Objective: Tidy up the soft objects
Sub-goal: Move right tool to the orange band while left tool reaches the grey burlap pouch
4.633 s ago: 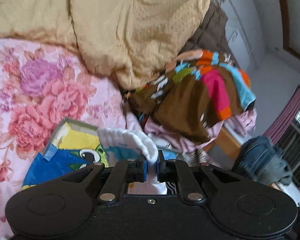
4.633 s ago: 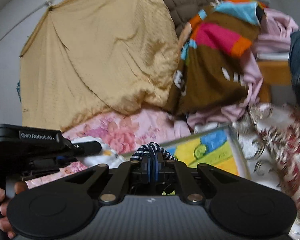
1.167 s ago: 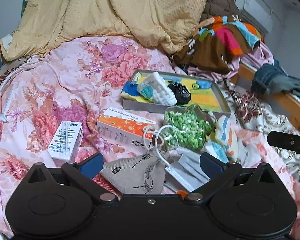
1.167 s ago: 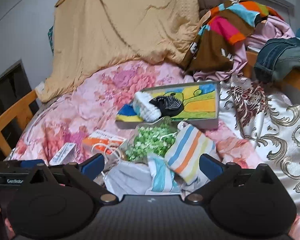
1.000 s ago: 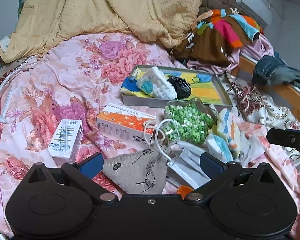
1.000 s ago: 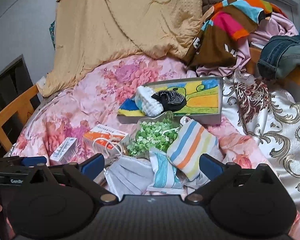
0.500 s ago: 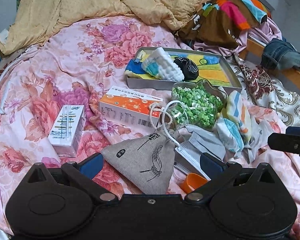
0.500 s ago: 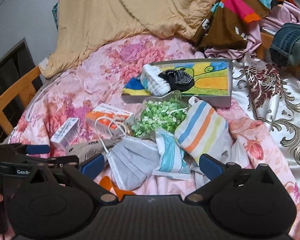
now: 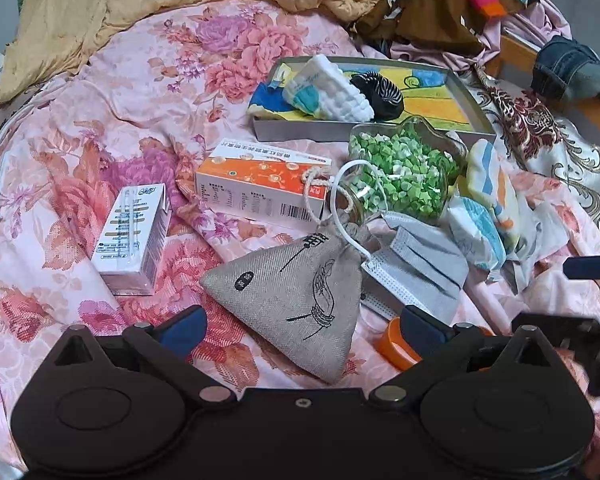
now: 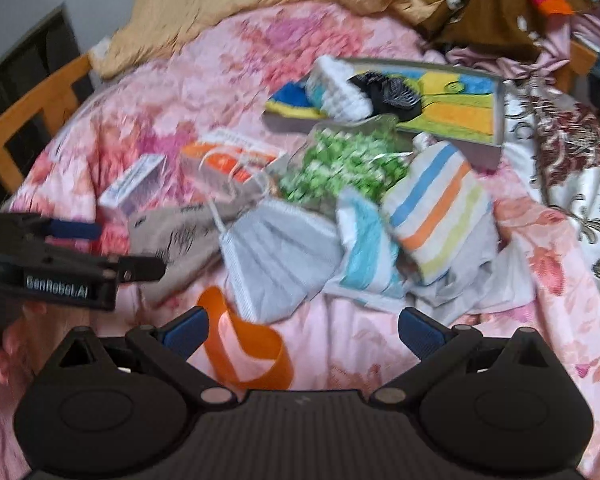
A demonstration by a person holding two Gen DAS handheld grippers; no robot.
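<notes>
A shallow box lid (image 9: 466, 98) on the flowered bed holds a white towel roll (image 9: 332, 90) and a black striped sock (image 9: 380, 90). My left gripper (image 9: 302, 326) is open and empty, its fingers either side of a grey drawstring pouch (image 9: 300, 292). My right gripper (image 10: 302, 328) is open and empty, low over an orange band (image 10: 248, 354), just short of a grey face mask (image 10: 276, 256), a blue-white cloth (image 10: 364, 248) and a striped cloth (image 10: 436, 204). The mask (image 9: 424, 268) also shows in the left wrist view.
An orange carton (image 9: 260, 188), a white carton (image 9: 134, 236) and a clear bag of green bits (image 9: 404, 176) lie among the cloths. A tan blanket (image 9: 160, 4) and a pile of clothes (image 9: 452, 4) lie behind. A wooden bed rail (image 10: 24, 120) stands at the left.
Both grippers let go of the towel roll and the sock in the lid, opened and drew back. In the last second both have dropped closer to the pile in front.
</notes>
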